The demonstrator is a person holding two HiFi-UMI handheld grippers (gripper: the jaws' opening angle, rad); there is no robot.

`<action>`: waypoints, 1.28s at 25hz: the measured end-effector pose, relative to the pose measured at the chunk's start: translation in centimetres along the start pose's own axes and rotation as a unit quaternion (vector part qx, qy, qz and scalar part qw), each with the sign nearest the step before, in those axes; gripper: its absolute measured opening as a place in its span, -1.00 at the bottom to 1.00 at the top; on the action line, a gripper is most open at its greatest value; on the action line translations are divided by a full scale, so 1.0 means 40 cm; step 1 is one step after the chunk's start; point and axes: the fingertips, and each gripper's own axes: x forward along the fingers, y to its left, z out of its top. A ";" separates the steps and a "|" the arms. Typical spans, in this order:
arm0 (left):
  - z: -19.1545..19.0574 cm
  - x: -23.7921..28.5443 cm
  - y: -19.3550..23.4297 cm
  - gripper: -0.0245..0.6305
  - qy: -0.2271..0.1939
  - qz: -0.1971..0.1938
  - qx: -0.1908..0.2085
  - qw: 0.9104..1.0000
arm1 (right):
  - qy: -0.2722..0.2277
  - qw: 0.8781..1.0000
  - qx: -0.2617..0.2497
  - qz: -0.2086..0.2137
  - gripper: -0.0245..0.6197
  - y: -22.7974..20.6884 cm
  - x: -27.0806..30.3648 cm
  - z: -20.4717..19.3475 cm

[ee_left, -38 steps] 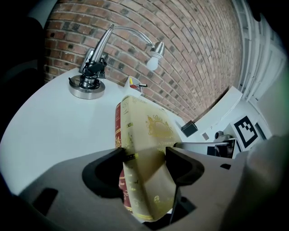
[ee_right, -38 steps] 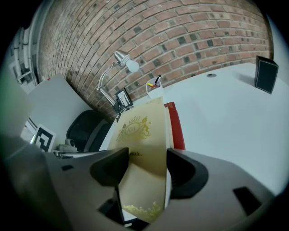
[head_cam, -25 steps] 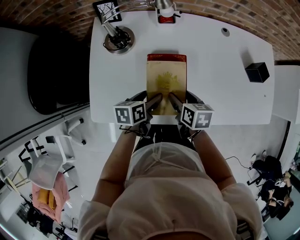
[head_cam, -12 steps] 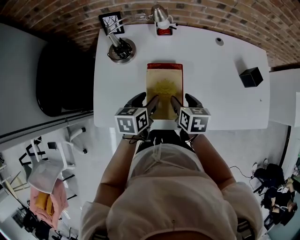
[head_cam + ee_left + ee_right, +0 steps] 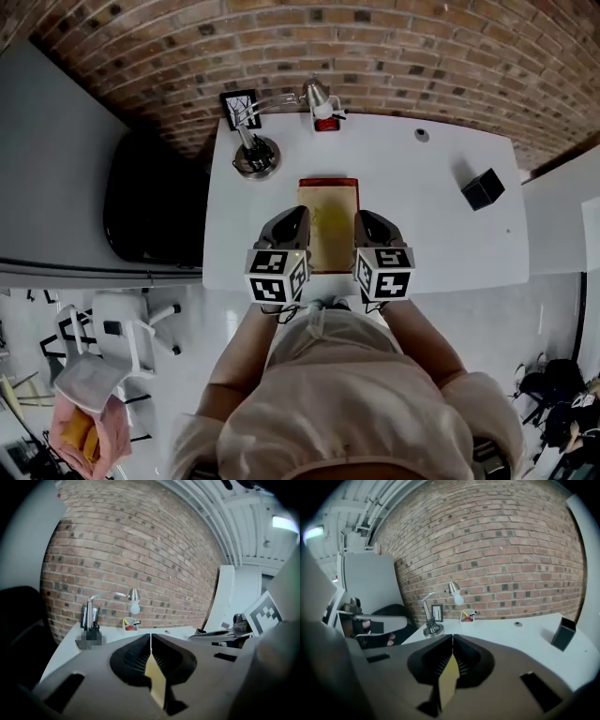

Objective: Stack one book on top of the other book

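A tan book (image 5: 330, 230) lies on a red book (image 5: 328, 180), whose edge shows at the far end, in the middle of the white desk (image 5: 431, 216). Both grippers hover above the stack's near end, apart from it. My left gripper (image 5: 298, 214) is over the tan book's left edge and my right gripper (image 5: 362, 216) over its right edge. Each one's jaws have closed tip to tip with nothing between them. In the left gripper view (image 5: 150, 637) and the right gripper view (image 5: 452, 639) only a sliver of the tan book (image 5: 156, 681) (image 5: 447, 677) shows below the shut tips.
At the desk's back stand a desk lamp (image 5: 319, 97), a red-based pen cup (image 5: 324, 123), a small picture frame (image 5: 239, 108) and a round metal stand (image 5: 255, 156). A black cube (image 5: 482, 188) sits far right. A black chair (image 5: 155, 202) is left of the desk.
Both grippers have lifted off the tan book's near end and their jaws went from open to shut. The stack stays put on the desk.
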 end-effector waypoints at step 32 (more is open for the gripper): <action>0.246 -0.126 -0.130 -0.87 -0.147 -0.010 0.058 0.987 | -0.168 0.984 -0.062 0.011 -0.85 0.053 -0.193 0.212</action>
